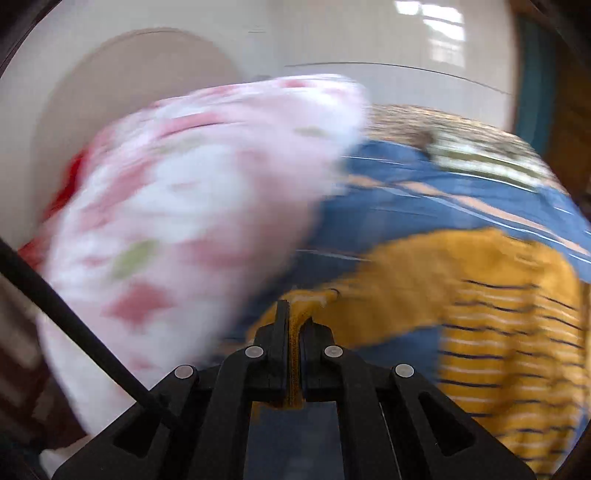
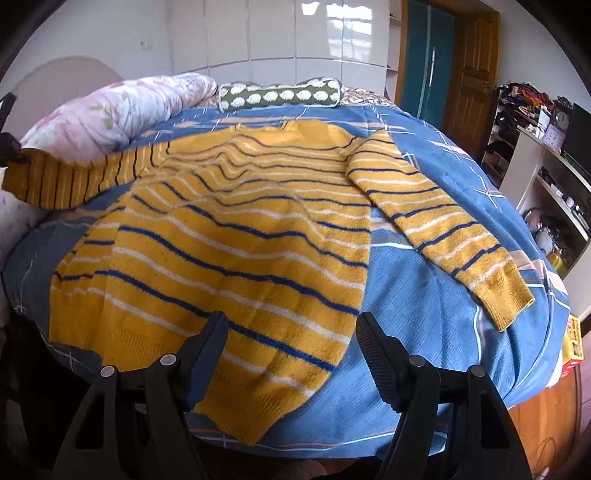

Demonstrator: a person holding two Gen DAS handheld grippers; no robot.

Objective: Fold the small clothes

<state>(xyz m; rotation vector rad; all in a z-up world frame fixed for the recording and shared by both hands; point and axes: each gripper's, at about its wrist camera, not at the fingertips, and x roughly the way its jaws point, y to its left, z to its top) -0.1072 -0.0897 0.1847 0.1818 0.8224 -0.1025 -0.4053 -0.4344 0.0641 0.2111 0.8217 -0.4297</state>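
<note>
A yellow sweater point(image 2: 236, 236) with blue and white stripes lies flat on the blue bed cover point(image 2: 424, 295). Its right sleeve point(image 2: 436, 218) rests stretched out on the cover. Its left sleeve point(image 2: 74, 177) is lifted off the bed toward the left edge of the right wrist view. My left gripper point(image 1: 294, 314) is shut on the cuff of that sleeve point(image 1: 303, 306), with yellow knit pinched between the jaws; this view is blurred. My right gripper point(image 2: 291, 332) hovers open over the sweater's hem, nothing between its fingers.
A pink floral quilt point(image 2: 118, 110) is bunched at the bed's far left, and a green sheep-print pillow point(image 2: 280, 96) lies at the head. Shelves with clutter point(image 2: 546, 155) stand to the right. White wardrobe doors point(image 2: 277, 33) and a wooden door point(image 2: 476, 62) are behind.
</note>
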